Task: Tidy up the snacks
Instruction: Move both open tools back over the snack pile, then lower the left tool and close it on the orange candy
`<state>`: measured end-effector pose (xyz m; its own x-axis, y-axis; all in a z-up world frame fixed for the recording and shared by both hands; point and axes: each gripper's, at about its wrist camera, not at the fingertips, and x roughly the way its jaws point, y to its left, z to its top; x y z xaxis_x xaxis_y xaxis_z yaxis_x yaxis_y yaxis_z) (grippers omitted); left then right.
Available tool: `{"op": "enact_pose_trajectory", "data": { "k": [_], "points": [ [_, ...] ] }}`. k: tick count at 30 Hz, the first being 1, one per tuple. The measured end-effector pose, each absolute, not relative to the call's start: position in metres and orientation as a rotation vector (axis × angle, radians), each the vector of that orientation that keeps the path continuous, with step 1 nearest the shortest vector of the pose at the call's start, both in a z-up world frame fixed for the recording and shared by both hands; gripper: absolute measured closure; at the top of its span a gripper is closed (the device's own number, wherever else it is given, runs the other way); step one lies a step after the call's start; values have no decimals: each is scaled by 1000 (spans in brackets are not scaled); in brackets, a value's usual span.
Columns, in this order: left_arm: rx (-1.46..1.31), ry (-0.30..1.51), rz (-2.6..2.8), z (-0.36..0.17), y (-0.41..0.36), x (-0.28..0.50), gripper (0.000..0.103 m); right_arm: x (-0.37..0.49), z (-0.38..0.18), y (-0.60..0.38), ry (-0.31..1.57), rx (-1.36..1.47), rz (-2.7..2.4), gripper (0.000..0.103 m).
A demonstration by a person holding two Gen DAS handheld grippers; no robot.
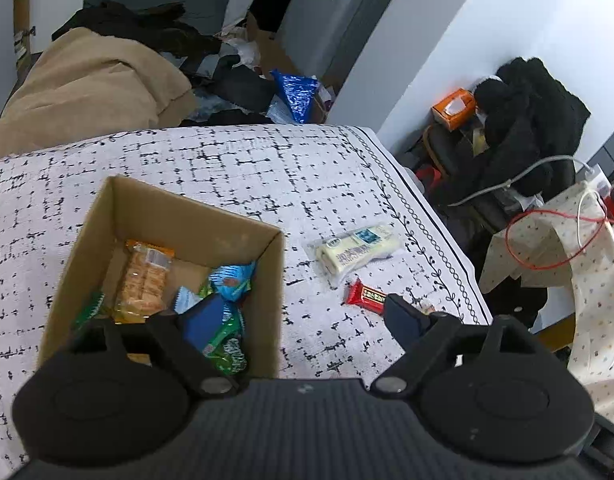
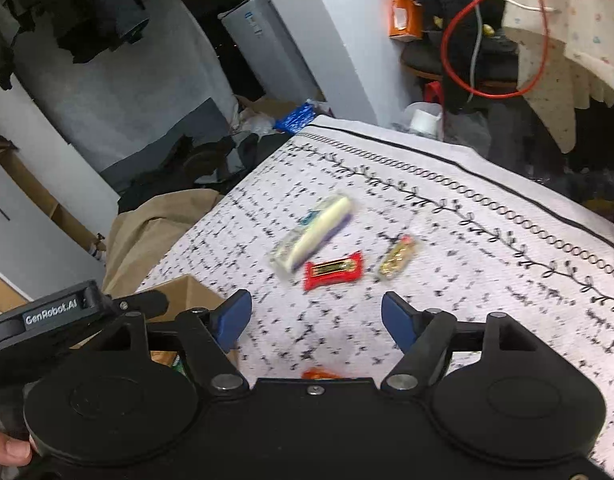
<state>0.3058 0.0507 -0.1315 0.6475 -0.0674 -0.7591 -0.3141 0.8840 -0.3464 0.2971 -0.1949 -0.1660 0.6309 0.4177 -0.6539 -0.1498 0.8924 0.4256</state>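
Observation:
A cardboard box (image 1: pixel 275 264) stands on the patterned tablecloth (image 1: pixel 267 168) and holds several snacks: an orange cracker pack (image 1: pixel 145 280), blue and green wrapped sweets (image 1: pixel 231 276). My left gripper (image 1: pixel 303 316) is open and empty, its left finger over the box and its right finger beside a red bar (image 1: pixel 365 298). A pale cream-coloured pack (image 1: pixel 355 252) lies right of the box. In the right wrist view, my right gripper (image 2: pixel 317 318) is open and empty above the cloth, short of the red bar (image 2: pixel 334 270), the pale pack (image 2: pixel 313 232) and a small golden snack (image 2: pixel 399 260). An orange wrapper (image 2: pixel 319 374) shows under the gripper body.
The box corner (image 2: pixel 183 292) and the left gripper's body (image 2: pixel 59 316) sit at the right wrist view's left. Beyond the table's far edge lie a tan blanket (image 1: pixel 91 84), dark clothes and a blue foil bag (image 1: pixel 297 94). A chair with black clothing (image 1: pixel 523 128) and red cable (image 1: pixel 547 240) stand right.

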Motion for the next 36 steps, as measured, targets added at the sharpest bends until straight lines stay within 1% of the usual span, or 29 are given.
{"op": "enact_pose_trajectory", "data": {
  "k": [6,21,26,29,30,36],
  "points": [
    [-395,885,112,-132,29,310,14,297,-176,-221,831,366,325,25],
    [-314,956,16,-153,-26,311,13,295,-207,-267,829,437,295,24],
    [-337,975,37,-166,-42,308,15,295,-217,-271,828,470,309,24],
    [-372,987,62,-175,-50,307,16,295,-223,-273,833,487,313,27],
    [-381,990,69,-177,-51,306,17,295,-224,-274,834,493,314,31],
    [-434,1012,91,-192,-63,307,23,298,-237,-280,867,537,323,42]
  ]
}}
